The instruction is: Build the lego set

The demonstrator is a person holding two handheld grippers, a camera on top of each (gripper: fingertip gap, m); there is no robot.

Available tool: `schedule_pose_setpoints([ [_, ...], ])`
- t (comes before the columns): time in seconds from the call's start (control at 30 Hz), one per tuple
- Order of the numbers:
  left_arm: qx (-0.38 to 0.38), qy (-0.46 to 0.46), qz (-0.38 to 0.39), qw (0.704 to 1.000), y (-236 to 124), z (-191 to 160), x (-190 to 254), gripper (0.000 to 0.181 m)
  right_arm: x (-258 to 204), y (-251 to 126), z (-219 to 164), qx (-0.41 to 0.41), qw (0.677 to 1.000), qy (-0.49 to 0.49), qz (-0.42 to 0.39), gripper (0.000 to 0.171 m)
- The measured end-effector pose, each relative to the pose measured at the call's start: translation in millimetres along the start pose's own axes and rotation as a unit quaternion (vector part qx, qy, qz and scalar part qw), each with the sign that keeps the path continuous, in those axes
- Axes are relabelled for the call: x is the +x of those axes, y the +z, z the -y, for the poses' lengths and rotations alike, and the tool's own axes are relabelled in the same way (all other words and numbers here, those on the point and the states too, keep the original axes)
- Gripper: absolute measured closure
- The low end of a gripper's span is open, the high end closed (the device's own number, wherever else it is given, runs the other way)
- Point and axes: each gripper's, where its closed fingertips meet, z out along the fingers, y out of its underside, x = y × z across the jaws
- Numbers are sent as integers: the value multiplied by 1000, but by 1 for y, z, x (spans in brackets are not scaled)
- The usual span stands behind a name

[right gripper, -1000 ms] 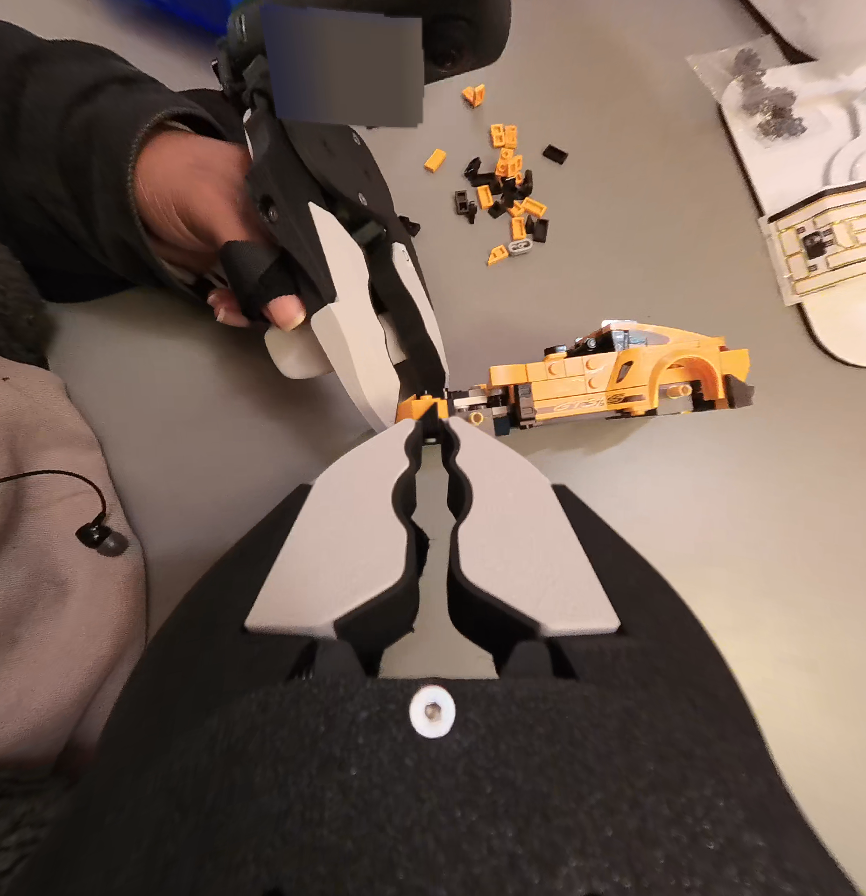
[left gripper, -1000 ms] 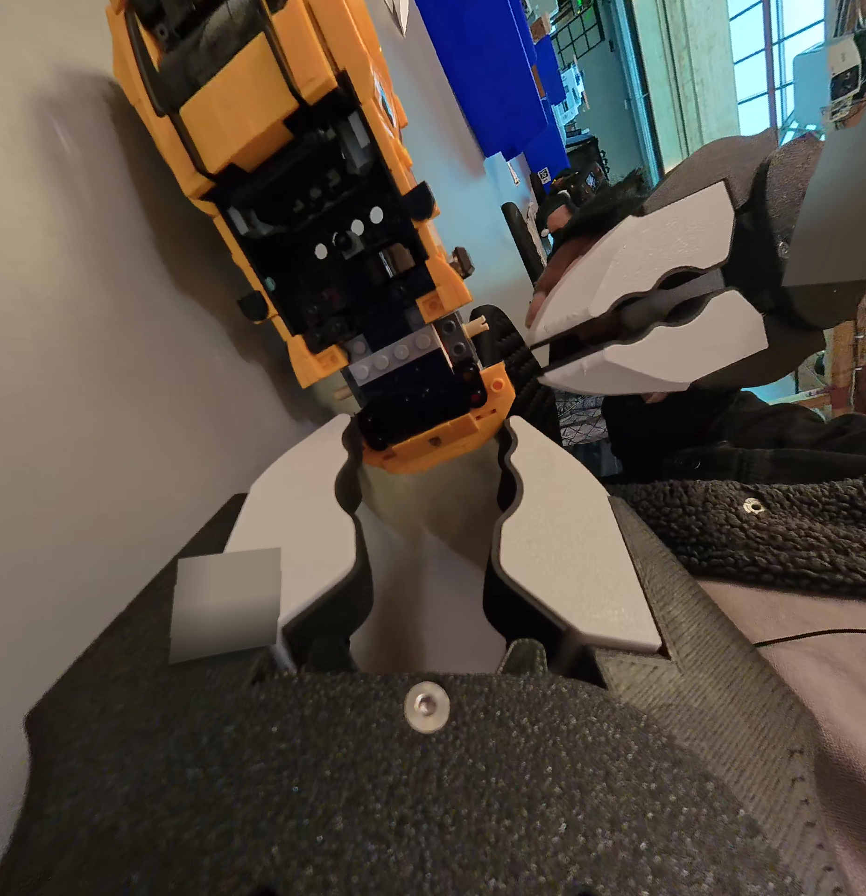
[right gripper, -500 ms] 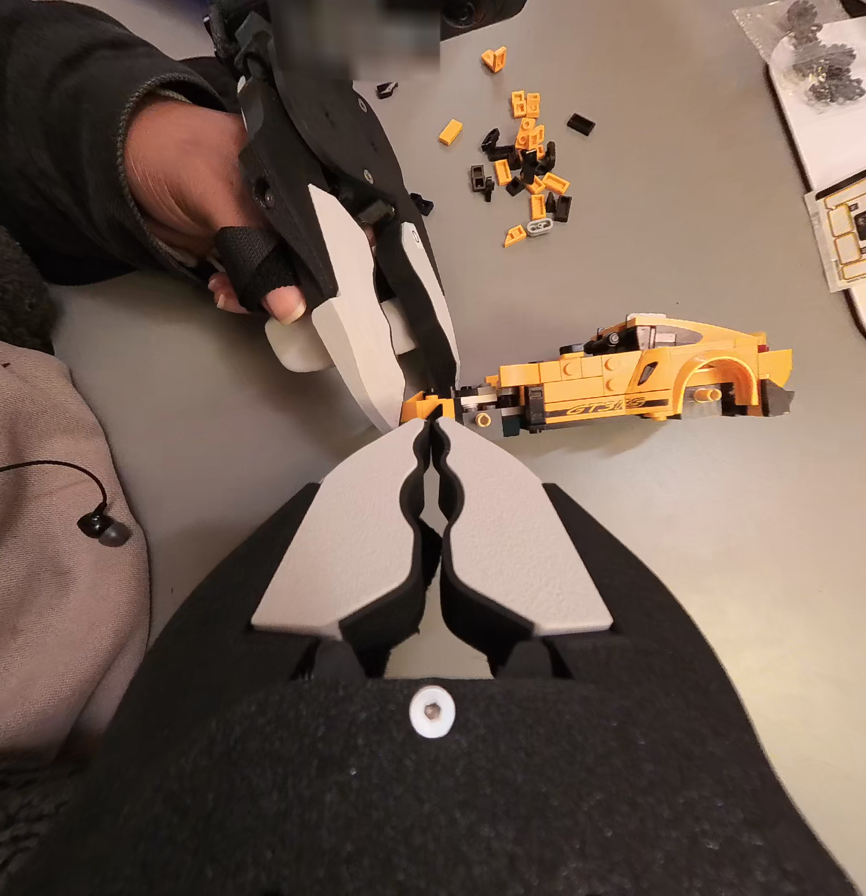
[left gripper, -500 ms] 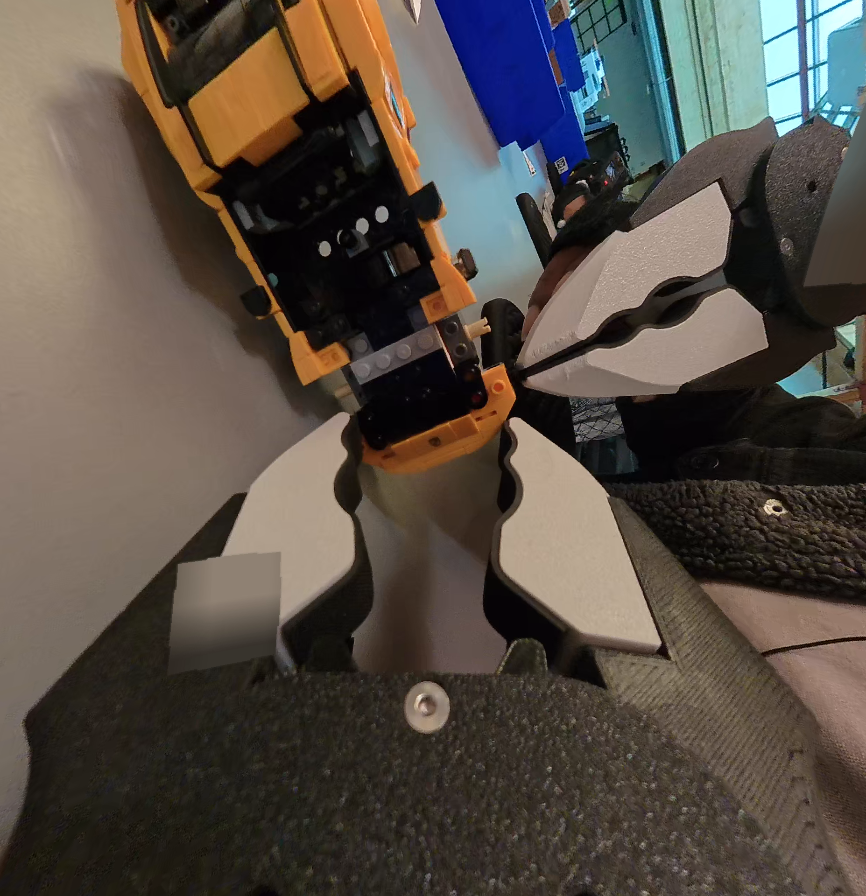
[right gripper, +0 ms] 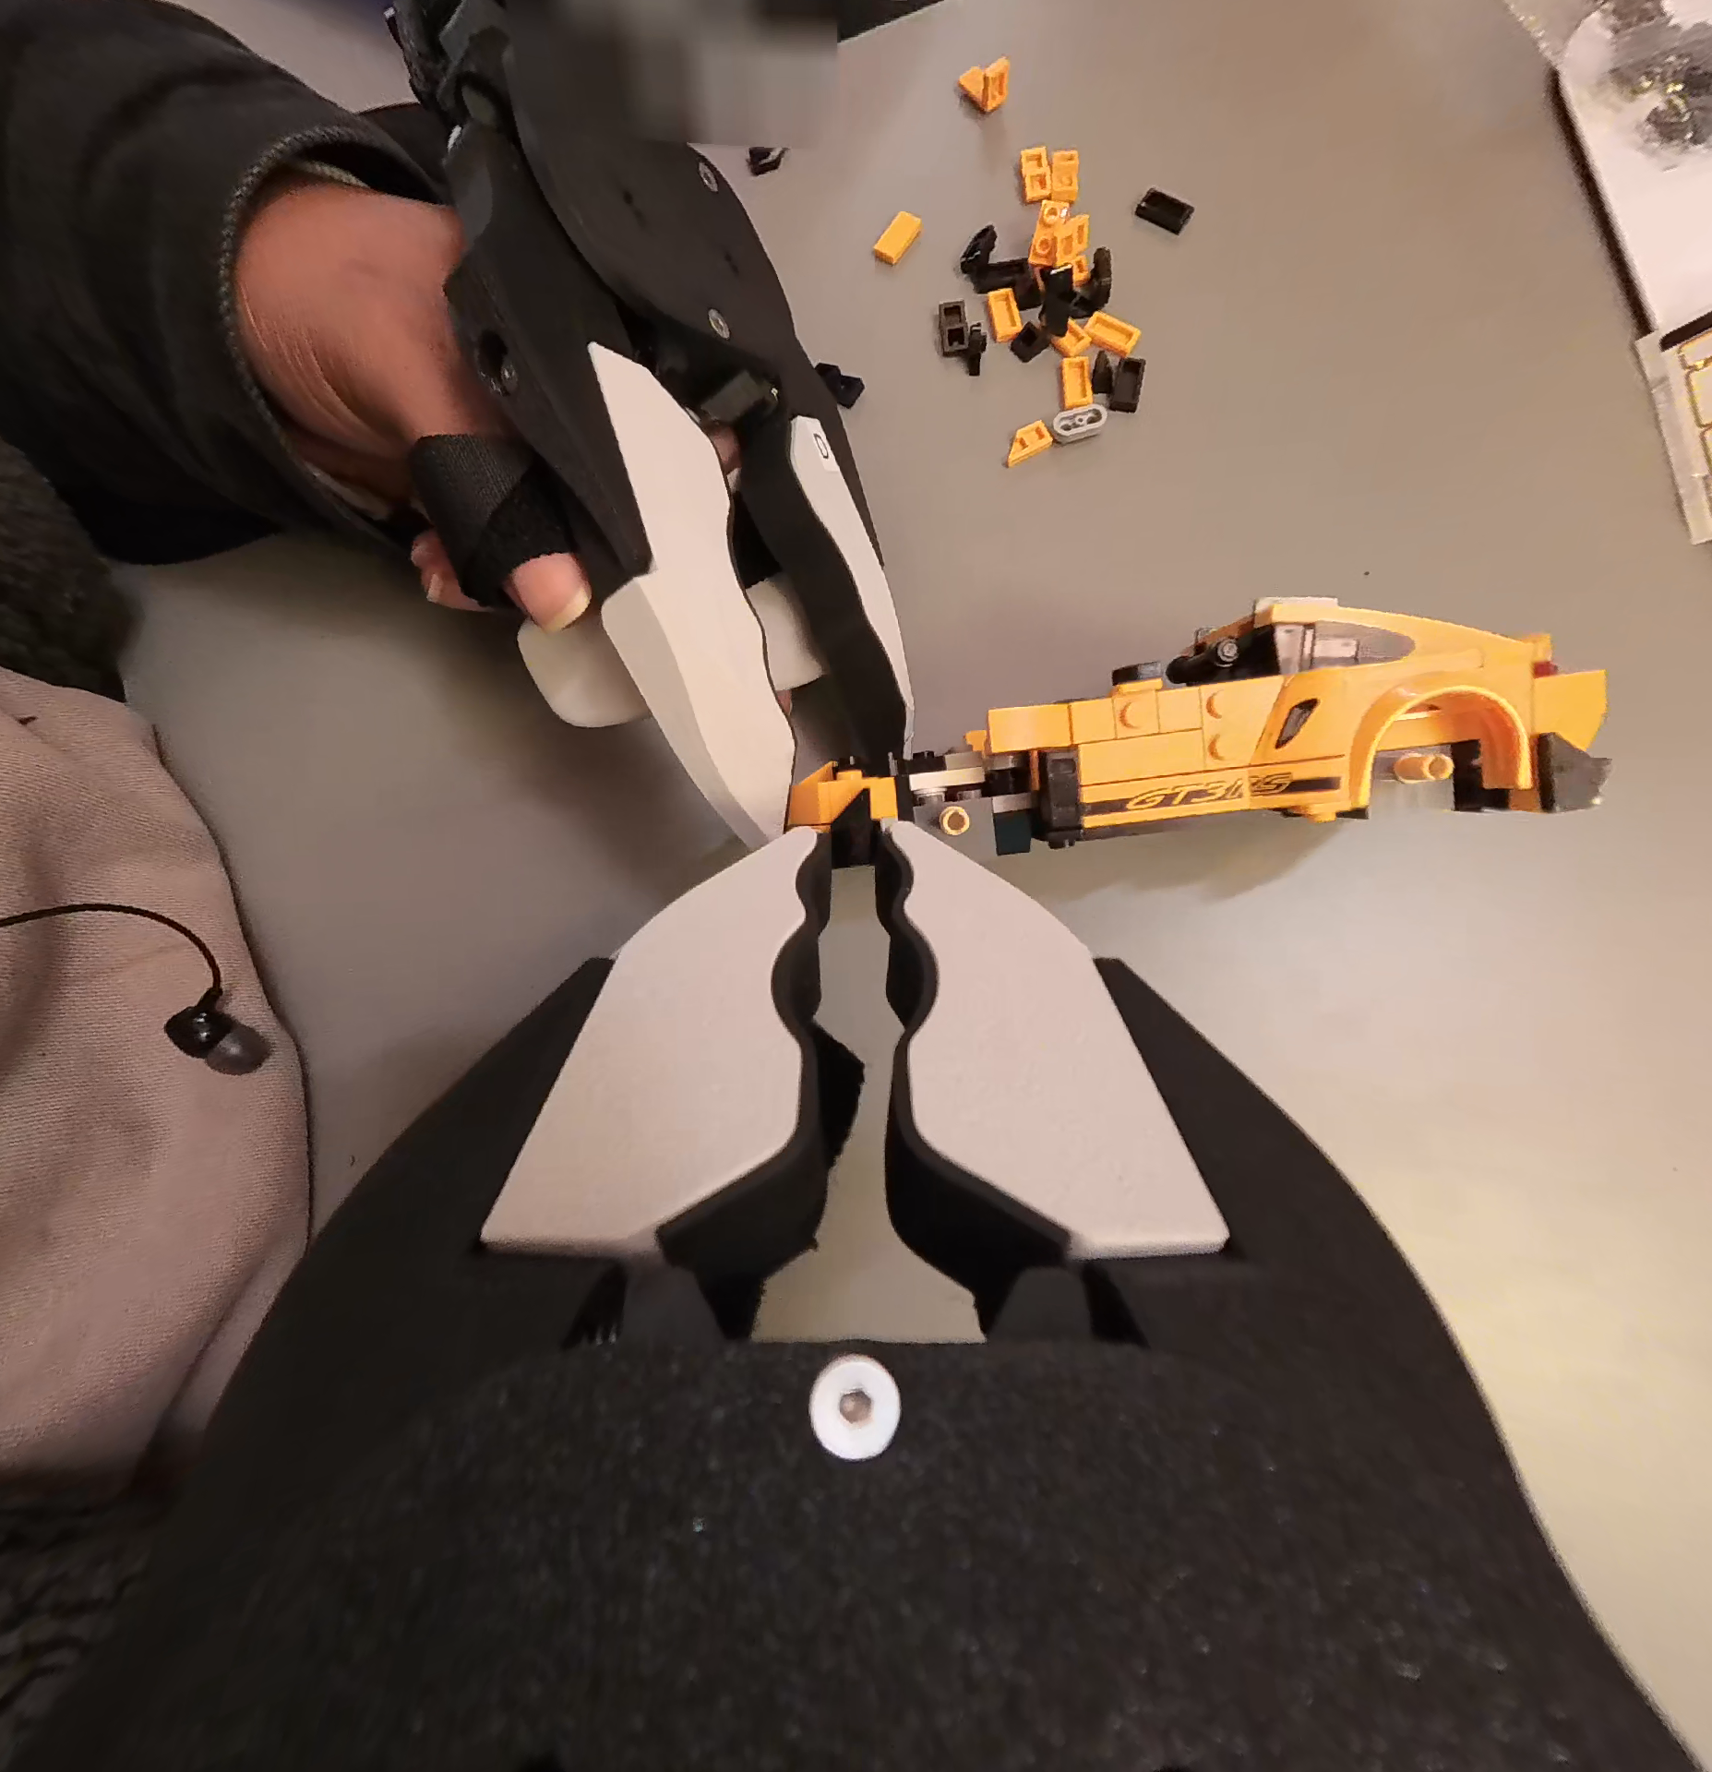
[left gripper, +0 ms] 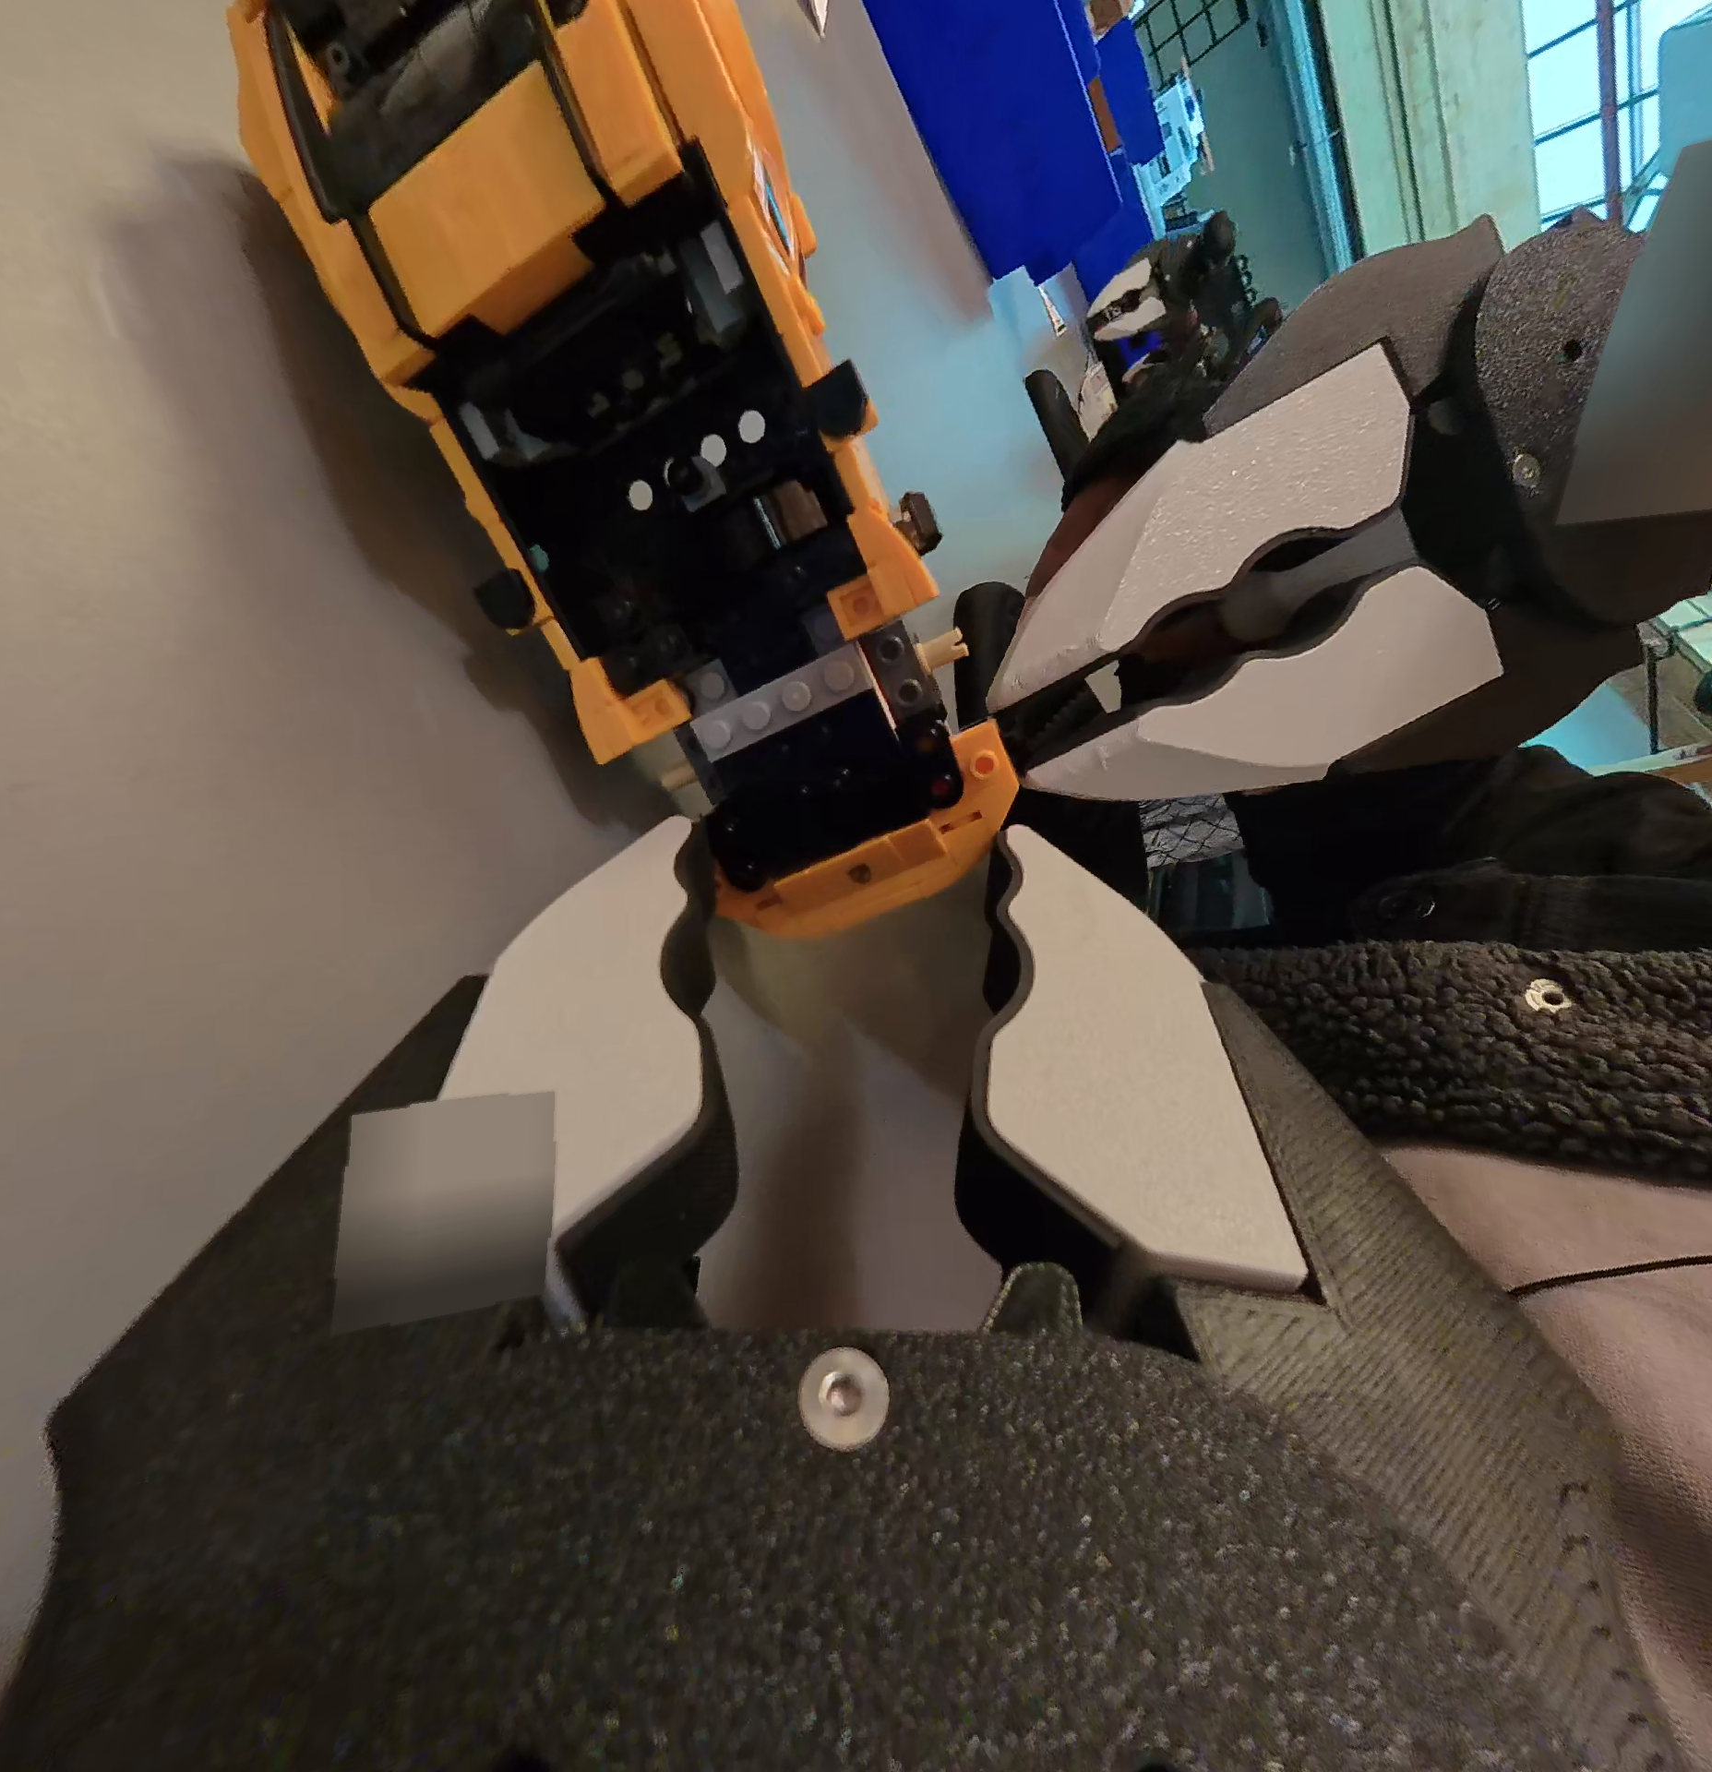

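Note:
An orange and black lego car (left gripper: 506,221) lies on the grey table; it also shows side-on in the right wrist view (right gripper: 1216,729). My left gripper (left gripper: 847,858) is shut on the car's nose, one finger on each side; it also shows in the right wrist view (right gripper: 828,791). My right gripper (right gripper: 856,839) is nearly closed on a small black piece (right gripper: 854,815) and holds it against the corner of the car's nose. It enters the left wrist view from the right (left gripper: 1017,734).
A loose pile of small orange and black pieces (right gripper: 1053,297) lies beyond the car. A sticker sheet (right gripper: 1695,403) and a bag of dark parts (right gripper: 1657,86) are at the far right. A black earbud (right gripper: 209,1040) lies on beige cloth at the left. Blue bins (left gripper: 976,125) stand behind. Left tips and right tips are each some 15 cm from the black earbud (right gripper: 209,1040).
My right gripper has moved in with the black piece until its tips meet the corner of the car's nose. The left gripper has kept its hold on the car.

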Motion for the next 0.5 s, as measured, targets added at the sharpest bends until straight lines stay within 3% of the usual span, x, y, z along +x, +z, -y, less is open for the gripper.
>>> schedule_pose_setpoints([
  [0.33, -2, 12, 2, 1000, -2, 1, 0, 127, -1, -1, 1, 13, 1000, -24, -12, 162],
  [0.5, -25, 21, -7, 999, -3, -4, 2, 127, -5, -9, 5, 21, 982, -187, -14, 135],
])
